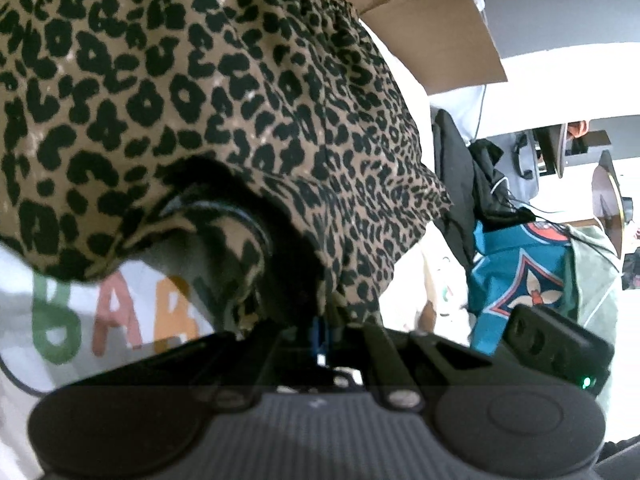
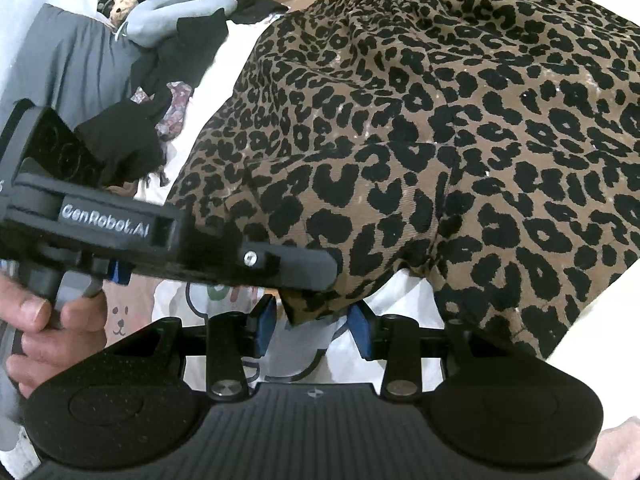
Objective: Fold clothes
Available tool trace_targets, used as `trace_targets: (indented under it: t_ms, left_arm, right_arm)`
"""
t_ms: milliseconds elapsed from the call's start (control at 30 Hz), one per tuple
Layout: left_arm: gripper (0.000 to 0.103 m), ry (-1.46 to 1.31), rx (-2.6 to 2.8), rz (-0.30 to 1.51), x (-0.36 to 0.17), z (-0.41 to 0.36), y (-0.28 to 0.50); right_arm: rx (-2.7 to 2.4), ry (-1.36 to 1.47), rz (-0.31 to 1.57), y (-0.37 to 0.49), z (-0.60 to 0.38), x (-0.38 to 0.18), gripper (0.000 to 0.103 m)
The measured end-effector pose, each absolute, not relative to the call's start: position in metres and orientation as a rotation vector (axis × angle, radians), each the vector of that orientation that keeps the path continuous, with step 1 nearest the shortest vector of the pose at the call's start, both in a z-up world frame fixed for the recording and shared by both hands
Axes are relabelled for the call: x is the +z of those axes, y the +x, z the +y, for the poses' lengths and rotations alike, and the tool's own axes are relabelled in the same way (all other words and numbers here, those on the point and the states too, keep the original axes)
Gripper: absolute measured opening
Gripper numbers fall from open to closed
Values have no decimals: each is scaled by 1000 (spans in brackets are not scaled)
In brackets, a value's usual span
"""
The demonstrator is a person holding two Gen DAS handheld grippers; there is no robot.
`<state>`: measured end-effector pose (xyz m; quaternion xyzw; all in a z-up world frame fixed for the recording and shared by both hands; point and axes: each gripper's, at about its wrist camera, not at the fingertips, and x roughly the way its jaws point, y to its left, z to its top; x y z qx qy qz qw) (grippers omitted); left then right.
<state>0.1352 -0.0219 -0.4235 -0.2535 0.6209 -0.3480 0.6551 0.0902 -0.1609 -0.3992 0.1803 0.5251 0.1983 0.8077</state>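
Roughly centred in both wrist views was the leopard-print garment [image 2: 460, 128], brown with black spots, lying bunched over a white printed fabric [image 2: 304, 344] that covered the work surface. In the left wrist view the left gripper [image 1: 322, 334] was clenched on a hem of the leopard-print garment, the blue pads pressed together with cloth pinched between them and the rest of the cloth draped up and over the fingers, hiding most of them. The right wrist view confirmed this from the side: the left gripper's black finger, marked with pale lettering, reached across from the left with its tip buried under a lower edge of the garment, and the person's left hand [image 2: 36, 320] was wrapped round its handle. The right gripper [image 2: 314, 330] stood with its jaws apart; a small corner of the garment hung down between the two blue pads [image 2: 265, 326], but the pads did not press on it, so nothing was grasped there. Coloured letters [image 1: 108, 312] in green, pink and orange showed on the white fabric beneath the garment. Other clothes lay well apart at the edges: a teal patterned item [image 1: 520, 276], a black garment [image 1: 456, 184], and a grey folded piece [image 2: 80, 64]. A brown cardboard flap [image 1: 436, 28] stood behind the pile.
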Motion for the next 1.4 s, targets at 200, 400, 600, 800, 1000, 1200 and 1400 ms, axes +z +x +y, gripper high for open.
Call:
trace_targets:
  t_ms: [200, 400, 600, 800, 1000, 1200, 1400]
  left_arm:
    - [3, -570, -808, 1421, -425, -31, 131]
    - [6, -506, -832, 1415, -419, -36, 131]
    - [19, -387, -837, 1363, -399, -26, 128]
    - [26, -344, -790, 1327, -384, 1, 126]
    - [27, -302, -691, 1299, -382, 30, 129]
    - [31, -247, -568, 1270, -381, 56, 136]
    - [32, -206, -484, 1256, -385, 76, 139]
  right_arm:
    - [416, 373, 1134, 87, -166, -398, 46]
    - [400, 377, 1142, 85, -173, -399, 44]
    - [397, 380, 1159, 84, -176, -396, 44]
    - [403, 400, 1174, 83, -181, -389, 44]
    - [408, 413, 1184, 89, -177, -383, 45]
    - [382, 394, 1206, 95, -172, -383, 46]
    - [289, 408, 1230, 97, -185, -392, 43]
